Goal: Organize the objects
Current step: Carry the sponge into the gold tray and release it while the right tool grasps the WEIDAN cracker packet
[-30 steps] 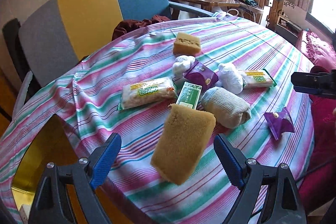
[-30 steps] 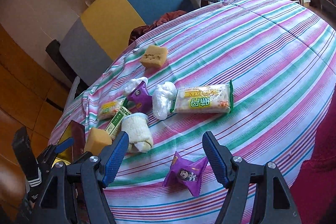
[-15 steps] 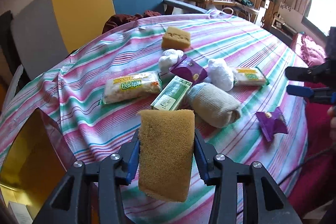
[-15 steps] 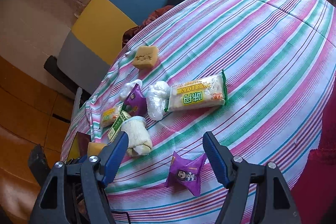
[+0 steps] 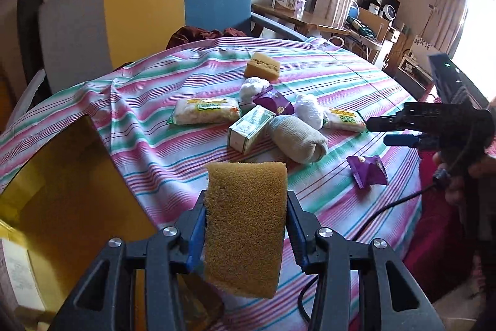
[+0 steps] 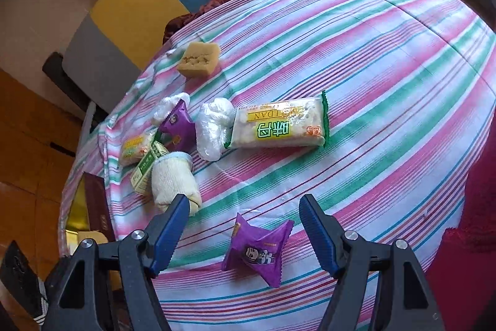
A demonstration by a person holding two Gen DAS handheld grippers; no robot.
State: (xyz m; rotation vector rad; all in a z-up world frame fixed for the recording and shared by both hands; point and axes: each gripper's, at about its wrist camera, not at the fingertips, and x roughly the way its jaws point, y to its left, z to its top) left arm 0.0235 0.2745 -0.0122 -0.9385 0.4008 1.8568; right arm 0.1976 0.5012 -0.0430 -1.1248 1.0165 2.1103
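Observation:
My left gripper [image 5: 246, 200] is shut on a brown sponge [image 5: 245, 225], held upright above the near edge of the striped table [image 5: 356, 76]. My right gripper [image 6: 244, 203] stands open, tilted down over a purple snack packet [image 6: 257, 250] that lies between its fingers without touching them; in the left wrist view that gripper [image 5: 390, 131] hangs at the right above the packet [image 5: 367, 171]. Mid-table lie a second sponge [image 5: 262, 65], two long snack packs [image 5: 206, 110] [image 6: 279, 127], a green box [image 5: 251, 129], a rolled sock [image 5: 297, 138] and another purple packet [image 5: 272, 103].
An open yellow box [image 5: 62, 207] stands below the table's near-left edge. A grey, yellow and blue chair [image 5: 139, 5] backs the far side. Two white wadded bags [image 6: 214, 126] lie among the snacks. A cable [image 5: 387, 207] trails off the table's right edge.
My left gripper closed on the sponge and drew it back from the pile, toward the near edge. My right gripper tipped down and moved closer over the purple packet.

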